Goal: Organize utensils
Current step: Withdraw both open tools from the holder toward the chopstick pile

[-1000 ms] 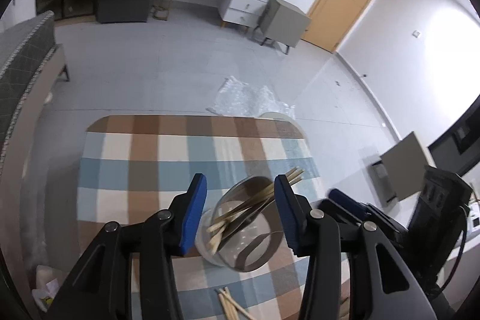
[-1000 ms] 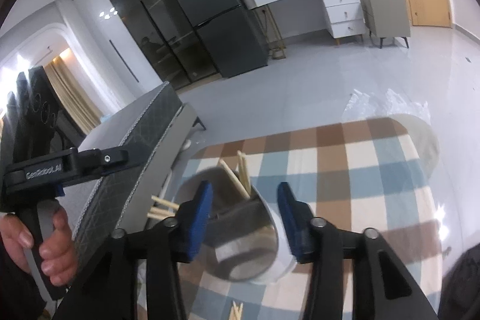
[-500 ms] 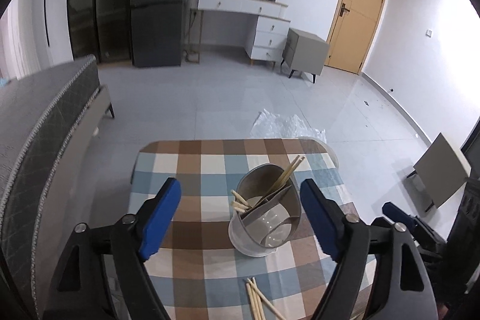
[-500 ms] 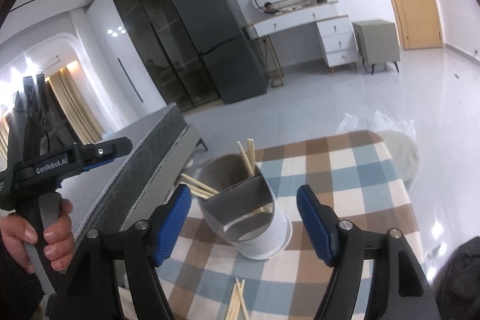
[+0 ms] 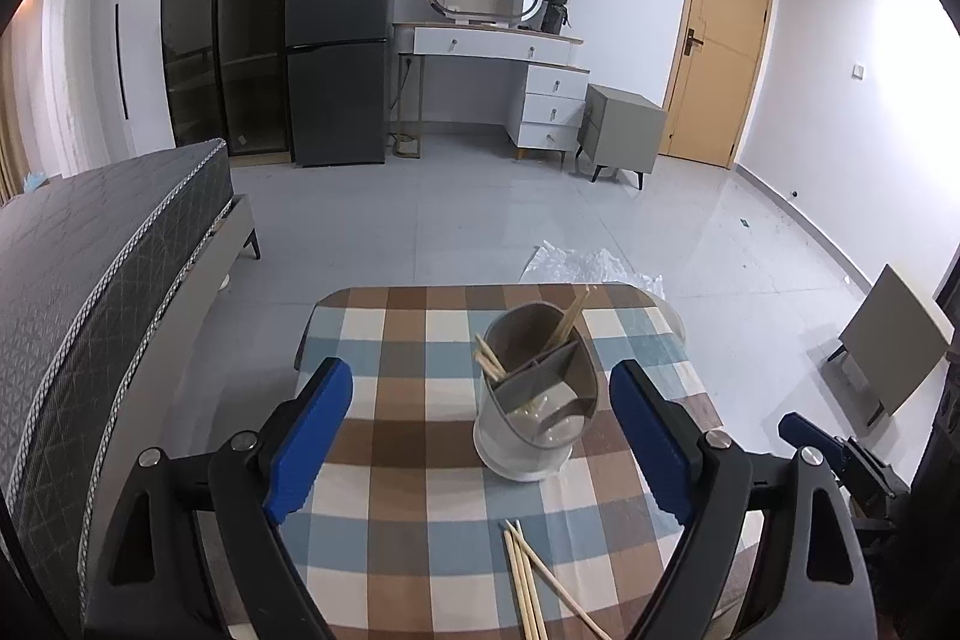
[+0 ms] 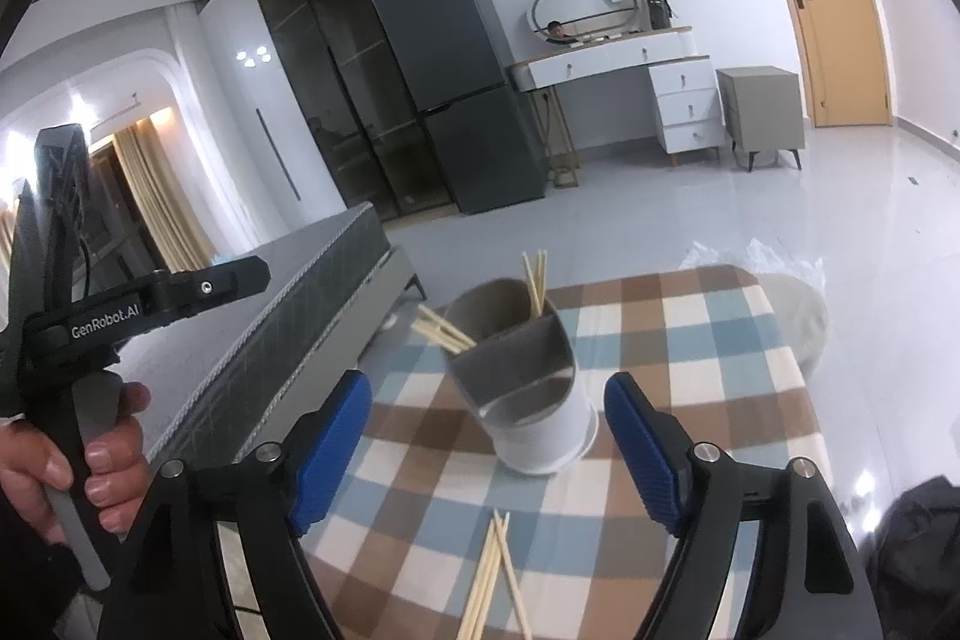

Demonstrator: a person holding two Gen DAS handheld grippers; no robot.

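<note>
Both my left gripper (image 5: 480, 436) and right gripper (image 6: 486, 442) are opening, jaws empty, the divided utensil holder (image 5: 531, 400) at twelve o'clock; I'd dip toward six o'clock and pinch the loose chopsticks (image 5: 528, 574) mid-length.

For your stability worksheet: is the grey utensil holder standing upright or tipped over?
Upright. The utensil holder stands on its base on the checked tablecloth, mouth up.

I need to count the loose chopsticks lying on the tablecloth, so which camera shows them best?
The right wrist view: the loose chopsticks fan out between its fingers, mostly unobstructed. The left wrist view shows the same bundle near the bottom edge, overlapping and cropped.
</note>
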